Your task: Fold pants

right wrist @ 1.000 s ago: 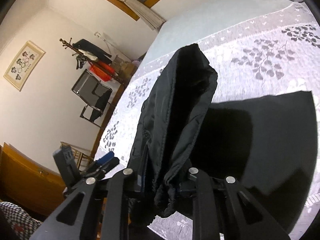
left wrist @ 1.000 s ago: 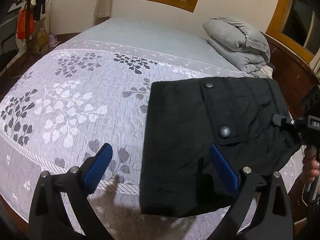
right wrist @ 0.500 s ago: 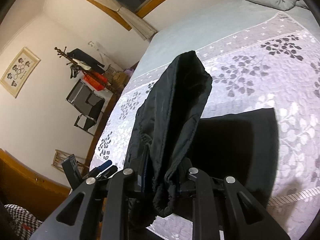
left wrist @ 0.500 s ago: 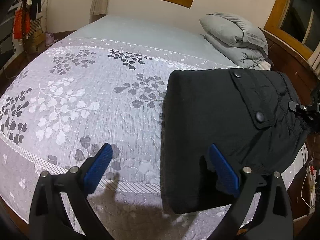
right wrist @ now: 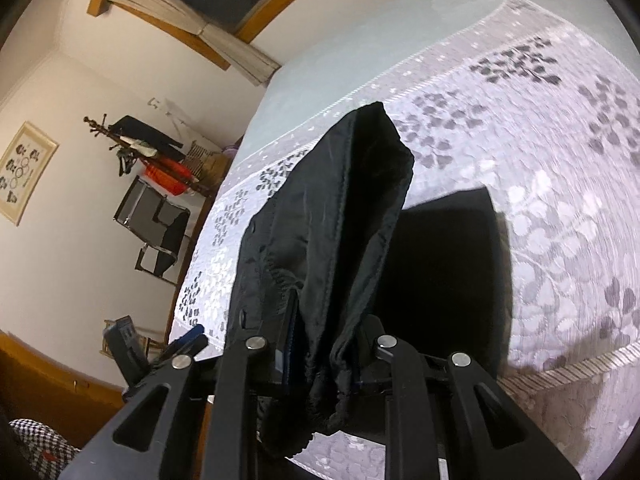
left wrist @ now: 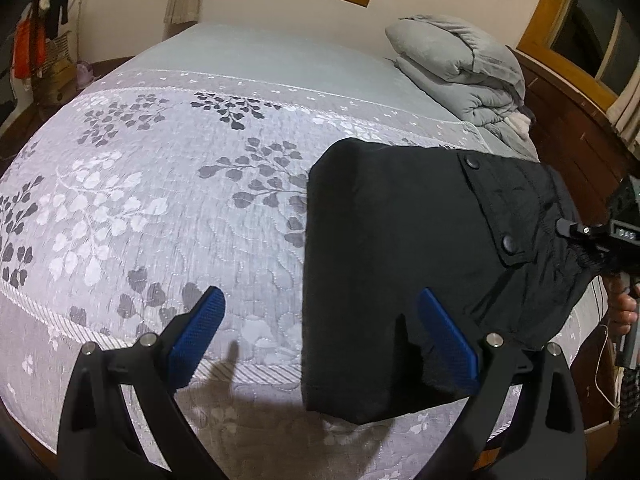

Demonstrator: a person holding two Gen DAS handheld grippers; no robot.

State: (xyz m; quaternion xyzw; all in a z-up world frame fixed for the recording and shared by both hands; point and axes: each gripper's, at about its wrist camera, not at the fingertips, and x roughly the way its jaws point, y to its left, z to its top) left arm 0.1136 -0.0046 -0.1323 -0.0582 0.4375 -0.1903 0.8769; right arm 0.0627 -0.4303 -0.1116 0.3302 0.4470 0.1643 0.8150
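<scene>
The black pants (left wrist: 404,264) are folded into a thick rectangle, with a buttoned pocket flap toward the waist. My right gripper (right wrist: 320,356) is shut on the gathered waistband and holds the pants (right wrist: 340,232) lifted above the bed; it also shows at the right edge of the left wrist view (left wrist: 592,236). My left gripper (left wrist: 320,332) is open and empty, its blue pads spread, with its right pad over the near edge of the pants.
The bed (left wrist: 160,184) has a grey quilt with a leaf pattern. A folded grey duvet (left wrist: 460,68) lies at the far right by the wooden headboard. A coat rack (right wrist: 140,152) and a folding chair (right wrist: 156,228) stand beside the bed.
The lifted pants have shifted slightly within the left wrist view and the right gripper shows more at its edge. Left gripper stays open, right stays shut.
</scene>
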